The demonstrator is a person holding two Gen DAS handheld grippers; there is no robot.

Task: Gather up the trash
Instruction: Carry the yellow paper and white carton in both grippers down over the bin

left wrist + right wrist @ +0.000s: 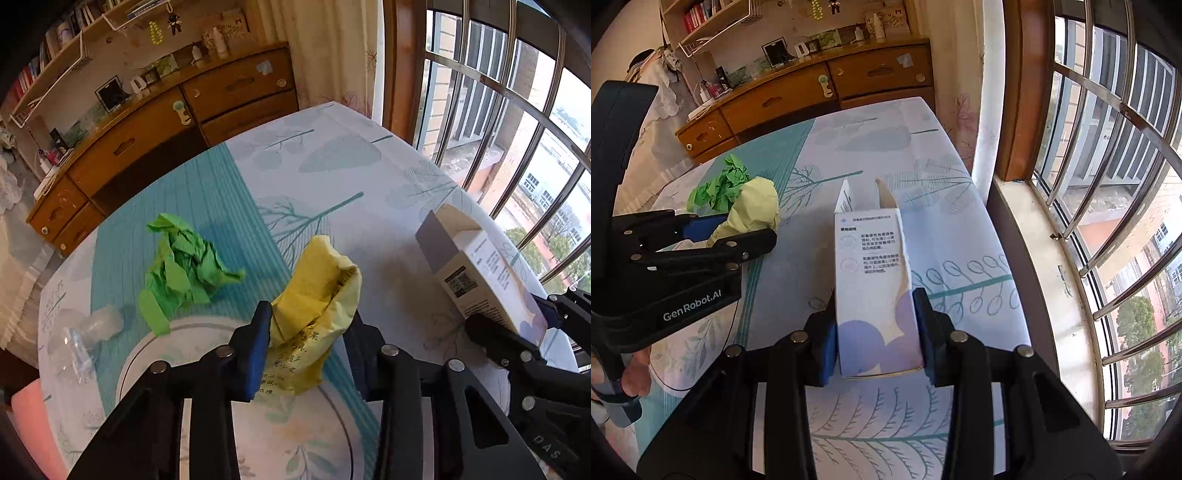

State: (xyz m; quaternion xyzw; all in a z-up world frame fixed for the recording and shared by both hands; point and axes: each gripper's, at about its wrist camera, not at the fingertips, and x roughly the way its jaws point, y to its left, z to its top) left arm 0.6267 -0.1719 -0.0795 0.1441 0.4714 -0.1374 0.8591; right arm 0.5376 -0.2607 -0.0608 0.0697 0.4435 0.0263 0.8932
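Note:
A crumpled yellow paper bag (pixel 314 295) with printed characters sits between the blue pads of my left gripper (pixel 310 321), which is shut on it just above the table; the right wrist view shows the same bag (pixel 757 206) in that gripper (pixel 746 230). My right gripper (pixel 875 299) is shut on the lower end of a white carton box (pixel 871 266), whose flaps stand open at the far end. The box (pixel 476 273) and right gripper (pixel 511 314) also show at the right of the left wrist view. A crumpled green paper (pixel 184 266) lies on the table left of the bag.
A clear plastic bottle (pixel 88 332) lies at the table's left edge, beside a white plate (pixel 140 350) under my left gripper. The table (pixel 942 240) has a leaf-patterned cloth. A barred window (pixel 1108 184) runs along the right, and a wooden dresser (pixel 166 122) stands behind.

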